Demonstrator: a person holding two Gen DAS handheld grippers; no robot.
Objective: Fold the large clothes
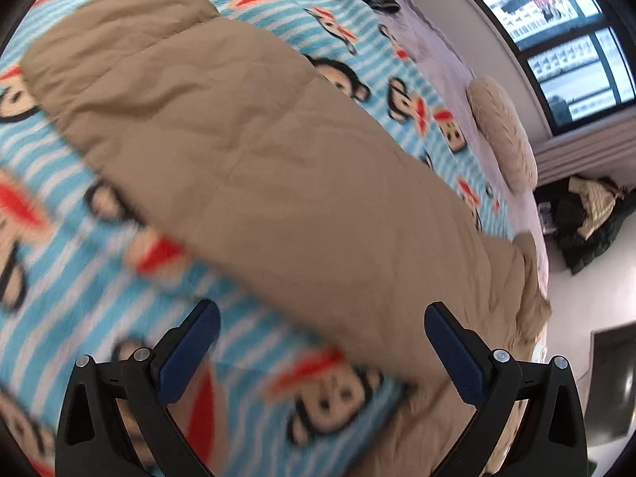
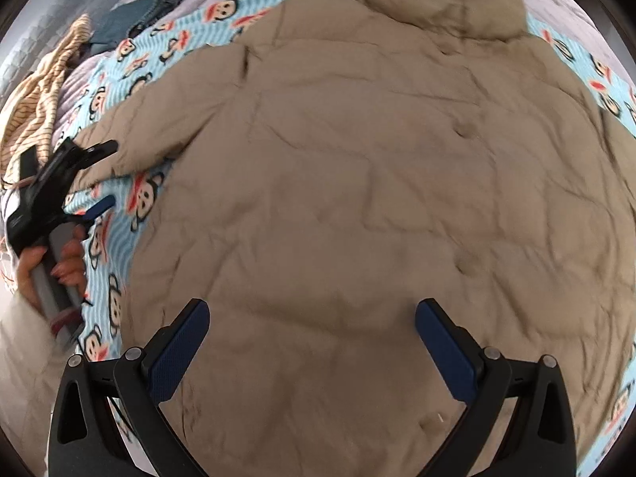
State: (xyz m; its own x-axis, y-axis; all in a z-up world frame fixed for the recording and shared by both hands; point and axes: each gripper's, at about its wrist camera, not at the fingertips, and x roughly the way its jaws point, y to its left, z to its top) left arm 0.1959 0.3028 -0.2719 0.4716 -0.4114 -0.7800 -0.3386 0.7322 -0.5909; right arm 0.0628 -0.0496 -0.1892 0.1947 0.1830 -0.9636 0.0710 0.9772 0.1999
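While spread flat and face up over the monkey-print blanket (image 2: 119, 234), fills nearly the whole right wrist view: tan puffer coat (image 2: 357, 183), collar (image 2: 437, 4) at the far end, hem toward the camera, long axis running straight away from the right gripper (image 2: 312, 342). Beneath both, a pale lilac bedsheet (image 1: 445, 67). Seen from the left wrist, only the coat's left sleeve (image 1: 222, 135), a long padded tube lying slantwise, far end up-left, near end passing just ahead of the left gripper (image 1: 322, 346).

Judged as the relation that matters: sleeve directly in front of the left fingers and crosswise to them, so the nearer tool for folding that sleeve inward over the body; right gripper hovering over the hem, placed for the body fold. Both pairs of jaws spread wide, blue pads (image 2: 181, 353) holding nothing, no cloth between them. Left gripper also visible from the right wrist view (image 2: 95, 177), gripped by a hand (image 2: 59, 266), beside the sleeve's cuff, apparently apart from it, though blur leaves contact uncertain.

No containers in sight. Lying loose on the bed instead: striped cream garment (image 2: 35, 107), dark denim jeans (image 2: 159, 4), a furry beige cushion (image 1: 503, 135). On the floor by the window, a dark heap of clothes or bags (image 1: 584, 222), contents not readable.
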